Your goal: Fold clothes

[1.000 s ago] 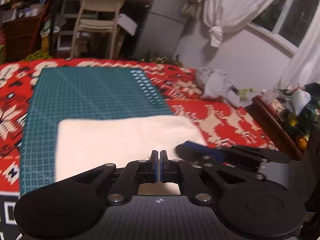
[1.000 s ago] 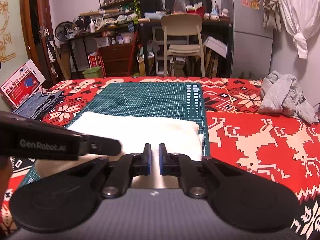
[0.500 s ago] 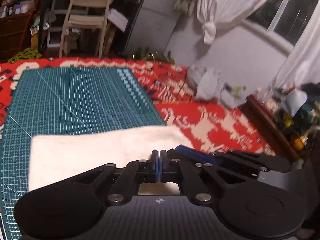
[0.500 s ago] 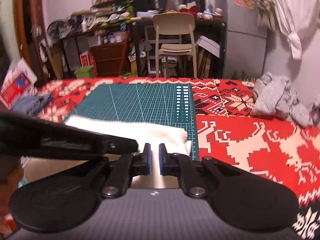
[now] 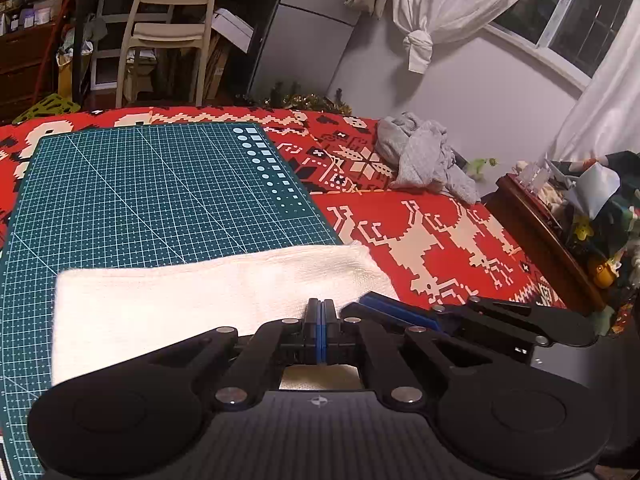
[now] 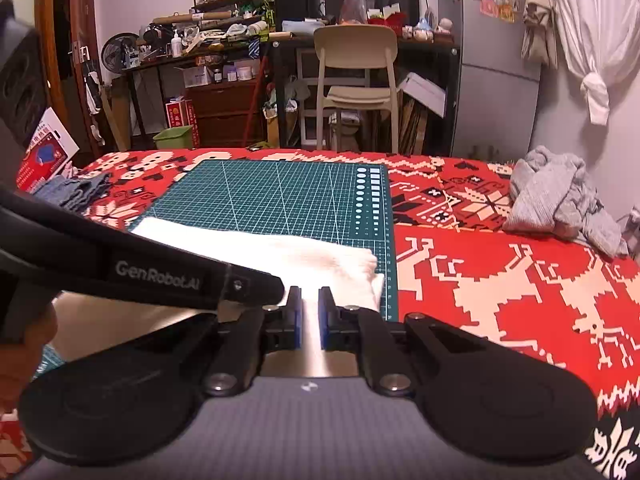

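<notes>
A white folded cloth (image 5: 200,304) lies across the near part of a green cutting mat (image 5: 160,192). Its right end (image 6: 352,264) reaches almost to the mat's right edge. My left gripper (image 5: 320,308) is shut, pads pressed together over the cloth's near edge, with no fabric showing between them. My right gripper (image 6: 308,300) sits just beside it at the cloth's right end, its pads a narrow gap apart with white cloth between them. The right wrist view has the left gripper (image 6: 272,290) coming in from the left. In the left wrist view the right gripper (image 5: 356,306) comes in from the right.
The mat (image 6: 288,196) rests on a red patterned blanket (image 5: 440,240). A crumpled grey garment (image 6: 556,196) lies at the far right, and blue-grey folded clothes (image 6: 76,192) at the far left. A chair (image 6: 356,68) and cluttered shelves stand behind. A wooden side table (image 5: 540,224) borders the right.
Both views have shifted: the cloth now sits further left and shows as a narrower band in the left wrist view. Neither gripper's jaws changed.
</notes>
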`<action>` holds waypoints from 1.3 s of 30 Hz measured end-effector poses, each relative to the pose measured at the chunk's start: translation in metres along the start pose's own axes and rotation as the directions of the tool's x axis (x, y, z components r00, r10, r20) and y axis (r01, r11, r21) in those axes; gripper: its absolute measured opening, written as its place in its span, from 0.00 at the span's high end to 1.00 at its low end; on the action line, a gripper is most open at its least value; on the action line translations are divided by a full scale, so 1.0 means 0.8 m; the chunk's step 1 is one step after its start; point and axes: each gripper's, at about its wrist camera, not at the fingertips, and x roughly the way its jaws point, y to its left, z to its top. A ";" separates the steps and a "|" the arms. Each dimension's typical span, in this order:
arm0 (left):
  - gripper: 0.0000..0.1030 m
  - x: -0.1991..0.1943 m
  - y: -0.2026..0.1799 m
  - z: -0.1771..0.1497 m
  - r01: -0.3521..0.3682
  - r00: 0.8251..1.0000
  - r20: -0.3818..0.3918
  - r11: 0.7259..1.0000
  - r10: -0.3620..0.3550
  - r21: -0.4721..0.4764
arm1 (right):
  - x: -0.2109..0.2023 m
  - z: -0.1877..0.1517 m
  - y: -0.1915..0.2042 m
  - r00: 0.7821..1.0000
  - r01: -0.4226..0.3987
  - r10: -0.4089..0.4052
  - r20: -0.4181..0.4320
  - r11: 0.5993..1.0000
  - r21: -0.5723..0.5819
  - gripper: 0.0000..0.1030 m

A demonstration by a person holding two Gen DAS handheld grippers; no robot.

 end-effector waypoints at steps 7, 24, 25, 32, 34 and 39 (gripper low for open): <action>0.98 -0.018 -0.013 -0.012 0.017 1.000 -0.010 0.999 -0.017 0.033 | -0.033 -0.012 0.014 1.000 -0.010 0.009 -0.026 0.999 -0.047 0.91; 0.98 -0.039 -0.012 -0.038 -0.022 1.000 -0.012 0.999 0.023 0.045 | -0.067 -0.032 0.002 0.999 0.012 -0.013 -0.037 0.999 -0.042 0.91; 0.98 -0.043 -0.010 -0.041 -0.026 1.000 -0.011 0.999 0.026 0.043 | -0.072 -0.034 -0.001 0.999 0.020 -0.022 -0.039 0.999 -0.041 0.90; 0.98 -0.082 0.001 -0.059 -0.058 0.998 0.018 0.997 0.057 0.041 | -0.102 -0.039 -0.027 0.998 0.049 -0.047 -0.034 0.998 0.043 0.90; 0.98 -0.095 0.002 -0.064 -0.056 0.998 0.040 0.997 0.054 0.054 | -0.108 -0.038 -0.026 0.999 0.040 -0.038 -0.031 0.998 0.045 0.89; 0.98 -0.117 -0.005 -0.079 -0.072 0.996 0.066 0.991 0.064 0.116 | -0.120 -0.039 0.004 1.000 0.000 -0.001 -0.020 1.000 -0.026 0.75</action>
